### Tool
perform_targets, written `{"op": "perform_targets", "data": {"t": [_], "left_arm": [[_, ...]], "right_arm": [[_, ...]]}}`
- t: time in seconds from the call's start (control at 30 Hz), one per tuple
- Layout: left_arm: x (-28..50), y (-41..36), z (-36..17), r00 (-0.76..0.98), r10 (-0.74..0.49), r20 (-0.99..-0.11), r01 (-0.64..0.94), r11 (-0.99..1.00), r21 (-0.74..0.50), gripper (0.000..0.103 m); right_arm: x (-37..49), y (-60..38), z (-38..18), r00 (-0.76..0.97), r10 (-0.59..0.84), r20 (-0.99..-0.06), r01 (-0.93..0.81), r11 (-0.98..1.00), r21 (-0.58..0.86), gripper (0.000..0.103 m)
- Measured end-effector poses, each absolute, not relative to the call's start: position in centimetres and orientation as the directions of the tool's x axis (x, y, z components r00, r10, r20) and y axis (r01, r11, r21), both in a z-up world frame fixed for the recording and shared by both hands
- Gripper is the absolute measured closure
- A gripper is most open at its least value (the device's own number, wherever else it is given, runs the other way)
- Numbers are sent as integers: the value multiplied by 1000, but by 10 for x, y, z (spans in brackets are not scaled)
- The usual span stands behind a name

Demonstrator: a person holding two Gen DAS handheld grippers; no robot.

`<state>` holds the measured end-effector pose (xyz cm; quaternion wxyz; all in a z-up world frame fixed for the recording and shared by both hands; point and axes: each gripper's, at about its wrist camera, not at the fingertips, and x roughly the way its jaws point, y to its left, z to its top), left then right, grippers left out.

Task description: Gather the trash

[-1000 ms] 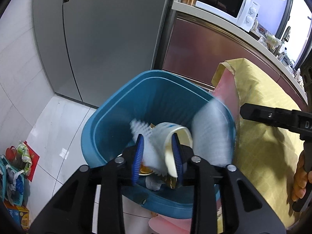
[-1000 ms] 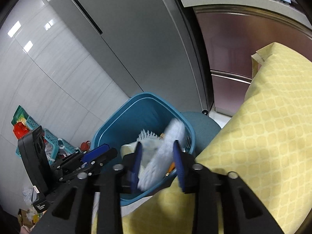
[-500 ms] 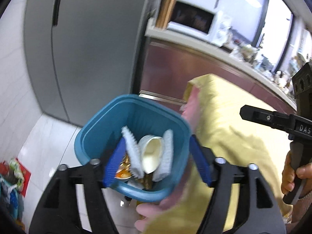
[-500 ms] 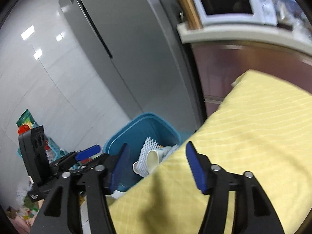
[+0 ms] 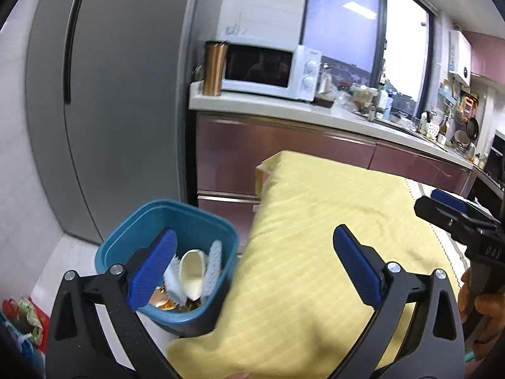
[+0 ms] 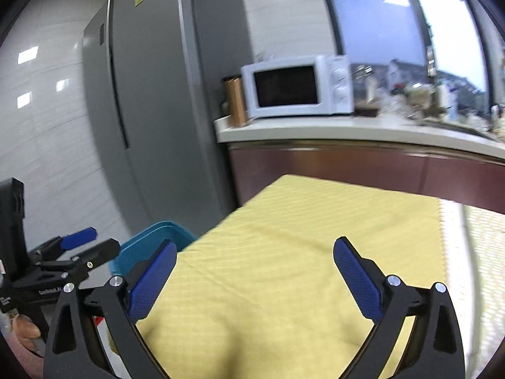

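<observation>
Trash sits in the blue bin [image 5: 202,221] on the floor, below and to the left of the left gripper [image 5: 252,265]: a pale cup [image 5: 192,274] lies between two white ridged pieces [image 5: 214,260], with orange scraps underneath. The left gripper's jaws are opening wide, nothing between them, its left pad [image 5: 151,268] overlapping the bin in view. The right gripper [image 6: 255,278] is likewise opening and empty, hovering above the yellow tablecloth [image 6: 284,237]. Ahead of both stand a grey fridge [image 6: 151,94] and a white microwave [image 6: 296,87].
</observation>
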<state>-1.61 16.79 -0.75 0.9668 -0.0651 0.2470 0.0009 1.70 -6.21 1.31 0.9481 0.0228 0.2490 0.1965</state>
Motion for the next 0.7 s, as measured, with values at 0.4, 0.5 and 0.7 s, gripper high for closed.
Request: {"op": "perform_targets", "data": {"t": [0.4,0.5,0.7], "left_arm": [[-37,106,15,939,-29,-343,8,998,-65,6],[-41,97,19,946,-36,-324,19,998,-56,6],[-49,88,22,955,-35,-294,23,999,-45,6]], "right_arm": [[-35,-111,22,913,241,-329,-221,970,97,7],[-44,-117,22,927,216,-307,-201,976,82,7],[-55,-123,25,936,203,-288,-188,979,78,7]]}}
